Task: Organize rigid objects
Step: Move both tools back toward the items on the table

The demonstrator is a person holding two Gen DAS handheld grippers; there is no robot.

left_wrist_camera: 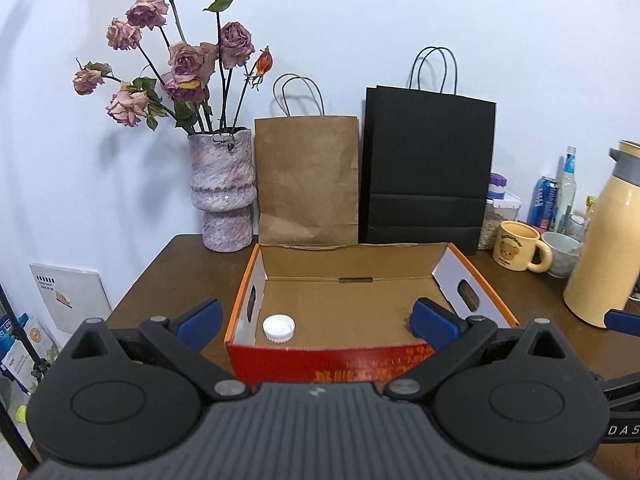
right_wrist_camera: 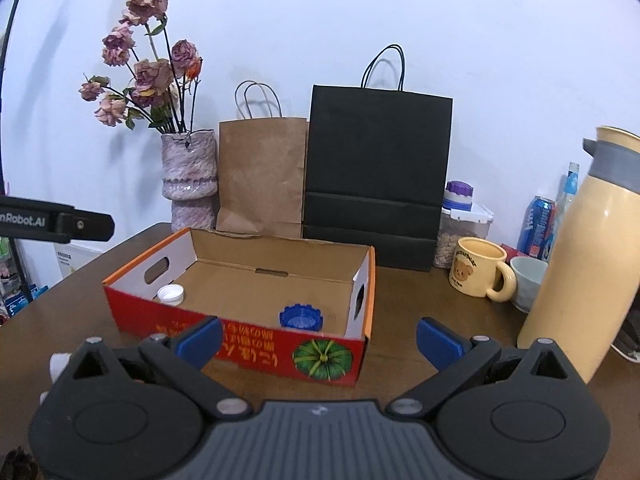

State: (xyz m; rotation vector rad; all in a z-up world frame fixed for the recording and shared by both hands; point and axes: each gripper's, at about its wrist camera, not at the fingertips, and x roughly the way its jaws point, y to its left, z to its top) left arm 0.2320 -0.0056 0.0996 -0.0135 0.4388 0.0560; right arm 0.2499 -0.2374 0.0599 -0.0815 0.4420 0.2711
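Grippers, left [left_wrist_camera: 316,320] and right [right_wrist_camera: 320,338], are hovering empty, jaws wide, near box [right_wrist_camera: 224,326] holding white cap [right_wrist_camera: 171,294] and blue cap [right_wrist_camera: 301,317]; "nRobot.AI" is showing left.

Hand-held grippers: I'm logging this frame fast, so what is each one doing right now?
Left hand-held gripper: open, holding nothing.
Right hand-held gripper: open, holding nothing.

table [right_wrist_camera: 420,300]: box [right_wrist_camera: 240,340]; vase [right_wrist_camera: 188,176]; 2 bags [right_wrist_camera: 376,176]; mug [right_wrist_camera: 478,266]; thermos [right_wrist_camera: 584,272]
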